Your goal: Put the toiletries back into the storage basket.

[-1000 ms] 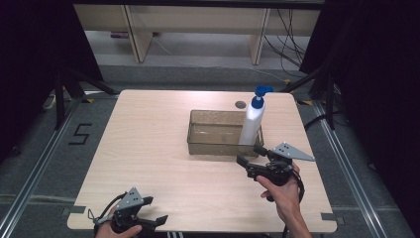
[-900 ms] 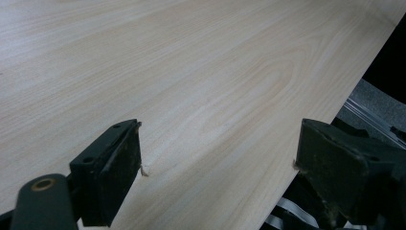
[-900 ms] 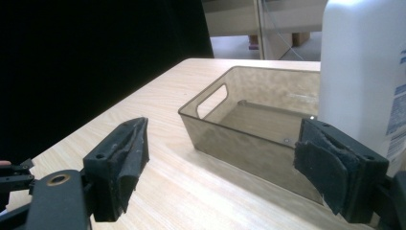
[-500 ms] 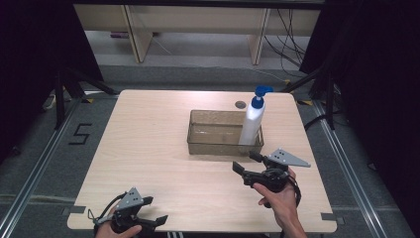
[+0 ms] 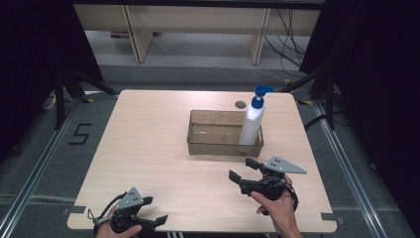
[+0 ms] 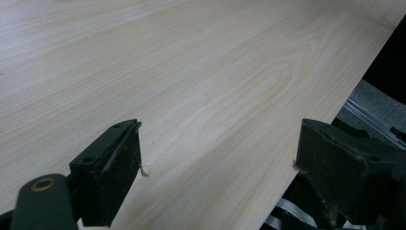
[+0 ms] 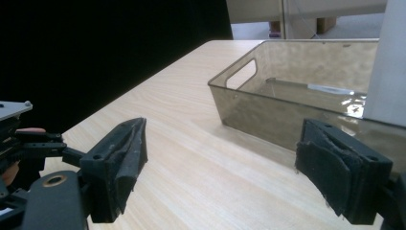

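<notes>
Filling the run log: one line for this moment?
bottle: upright in bin | right gripper: open, near bin | left gripper: open, table edge

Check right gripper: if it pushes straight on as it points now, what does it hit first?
Probably nothing on the table: the right gripper, jaws open, points left past the bin's near corner. Farther along sits the left gripper; depth unclear.

White bottle (image 5: 251, 126) with blue pump, smoky-brown translucent bin (image 5: 224, 147), pale woodgrain table (image 5: 148, 148)

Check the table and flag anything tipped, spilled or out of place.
Nothing stands out. The pump bottle stands upright in the right end of the clear bin, no spill shows, and both the left gripper and right gripper are open.
</notes>
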`<state>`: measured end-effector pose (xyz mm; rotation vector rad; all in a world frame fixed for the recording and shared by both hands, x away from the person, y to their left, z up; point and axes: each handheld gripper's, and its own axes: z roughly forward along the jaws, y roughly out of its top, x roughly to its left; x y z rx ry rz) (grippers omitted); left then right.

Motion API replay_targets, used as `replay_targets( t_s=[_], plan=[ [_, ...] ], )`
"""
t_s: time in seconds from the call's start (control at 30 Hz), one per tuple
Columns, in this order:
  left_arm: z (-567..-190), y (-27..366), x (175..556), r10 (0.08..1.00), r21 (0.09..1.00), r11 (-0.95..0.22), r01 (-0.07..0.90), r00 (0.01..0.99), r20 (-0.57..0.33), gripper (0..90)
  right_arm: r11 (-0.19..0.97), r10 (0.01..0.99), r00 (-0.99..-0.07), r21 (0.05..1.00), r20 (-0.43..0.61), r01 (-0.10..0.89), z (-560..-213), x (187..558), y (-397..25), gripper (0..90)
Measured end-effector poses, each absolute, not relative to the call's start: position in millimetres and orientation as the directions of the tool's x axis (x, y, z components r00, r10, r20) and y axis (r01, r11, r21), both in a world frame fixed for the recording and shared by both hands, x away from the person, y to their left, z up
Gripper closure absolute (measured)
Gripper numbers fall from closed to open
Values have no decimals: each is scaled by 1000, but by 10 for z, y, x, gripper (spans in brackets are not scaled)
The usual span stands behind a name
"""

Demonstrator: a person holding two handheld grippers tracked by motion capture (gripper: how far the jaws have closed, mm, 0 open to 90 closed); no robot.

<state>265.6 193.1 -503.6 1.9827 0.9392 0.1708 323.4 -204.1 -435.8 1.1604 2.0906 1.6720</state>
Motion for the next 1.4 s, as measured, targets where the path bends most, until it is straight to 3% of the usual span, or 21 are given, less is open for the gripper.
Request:
replay_targets(
  t_s=[0.5,1.13,1.4],
  plan=[
    [-5036,1932,2657,673,781,-304,546,703,-230,151,56,675,-668,881,313,469,-4529,3098,-1969,170],
    [-5037,1931,2656,674,780,-305,546,703,-229,151,155,665,-705,878,247,453,-4675,2895,-1893,168],
    [-5038,1925,2653,673,778,-309,547,704,-228,151,142,678,-689,874,256,465,-4728,2827,-1887,169]
  ],
)
